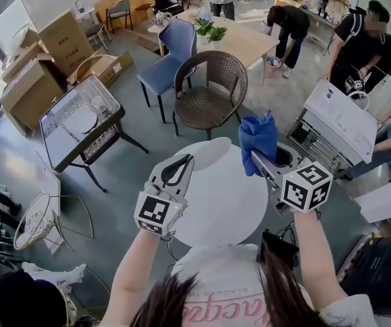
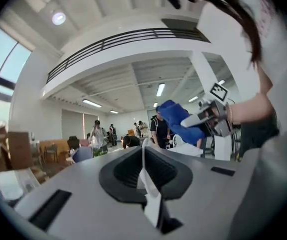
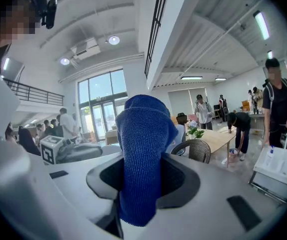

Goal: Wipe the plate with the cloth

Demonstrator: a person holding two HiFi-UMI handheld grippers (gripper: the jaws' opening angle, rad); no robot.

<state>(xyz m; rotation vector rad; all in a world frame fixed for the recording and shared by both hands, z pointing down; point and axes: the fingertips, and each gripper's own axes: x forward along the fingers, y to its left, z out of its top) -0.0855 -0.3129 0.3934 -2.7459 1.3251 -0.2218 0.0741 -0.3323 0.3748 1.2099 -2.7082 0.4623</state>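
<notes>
Grey flooring (image 1: pixel 134 142) runs through a large open room. Cardboard boxes (image 1: pixel 35 80) are stacked at the left, and several people stand or bend at the far side. A wooden table (image 1: pixel 246 39) stands toward the back, with a blue chair (image 1: pixel 171 53) and a brown wicker chair (image 1: pixel 209 90) in front of it. A black glass-topped side table (image 1: pixel 80 125) stands to the left of the chairs.

A person holds both tools in front of the chest. The white plate (image 1: pixel 226 196) is held clear of any surface, between the two grippers, with its face turned up toward the head view.

The left gripper (image 1: pixel 177 170) has its jaws closed on the plate's left rim. In the left gripper view the plate (image 2: pixel 144 176) shows edge-on, pinched between the pads.

The right gripper (image 1: pixel 255 157) has its jaws clamped on the blue cloth (image 1: pixel 258 138), which bunches above the jaw tips at the plate's upper right rim. Whether cloth and plate touch cannot be determined. In the right gripper view the cloth (image 3: pixel 141 159) fills the gap between the jaws and rises above them.
</notes>
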